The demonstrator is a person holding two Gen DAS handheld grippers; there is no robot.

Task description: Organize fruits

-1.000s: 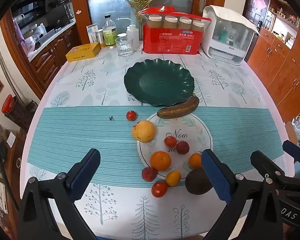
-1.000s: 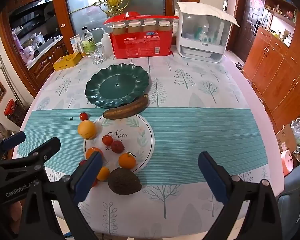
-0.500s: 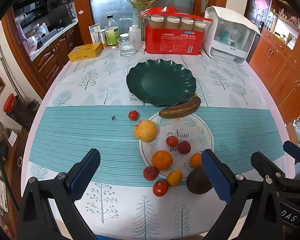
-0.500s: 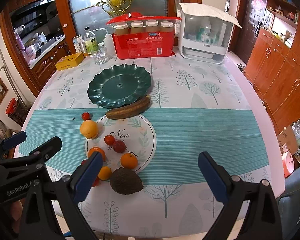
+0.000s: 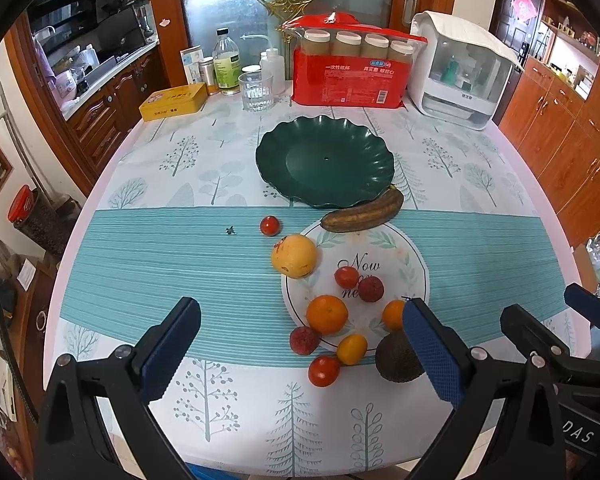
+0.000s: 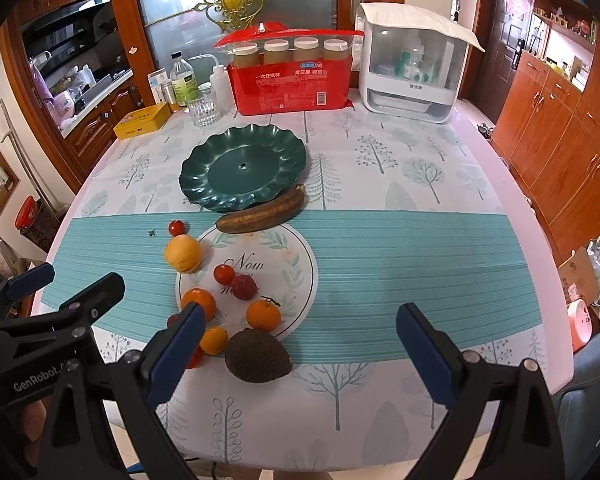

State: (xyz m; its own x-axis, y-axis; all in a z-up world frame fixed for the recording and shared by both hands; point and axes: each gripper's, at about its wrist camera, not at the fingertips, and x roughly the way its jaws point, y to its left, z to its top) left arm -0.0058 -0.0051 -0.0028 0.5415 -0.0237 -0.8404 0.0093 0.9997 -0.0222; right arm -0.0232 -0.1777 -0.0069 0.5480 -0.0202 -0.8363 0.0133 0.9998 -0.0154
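An empty dark green scalloped plate sits mid-table. A brown banana lies against its near rim. A white round mat holds oranges, a cherry tomato and a lychee. A large yellow-orange fruit, a dark avocado and more small fruits lie around it. My left gripper is open above the near fruits. My right gripper is open over the near table edge, right of the avocado.
At the back stand a red pack of paper cups, a white appliance, a glass, bottles and a yellow tin. Wooden cabinets line the right side. The table edge runs close below both grippers.
Both grippers have drawn back and up slightly, so the table and fruits sit a little lower in view. Both stay open. No fruit has moved.
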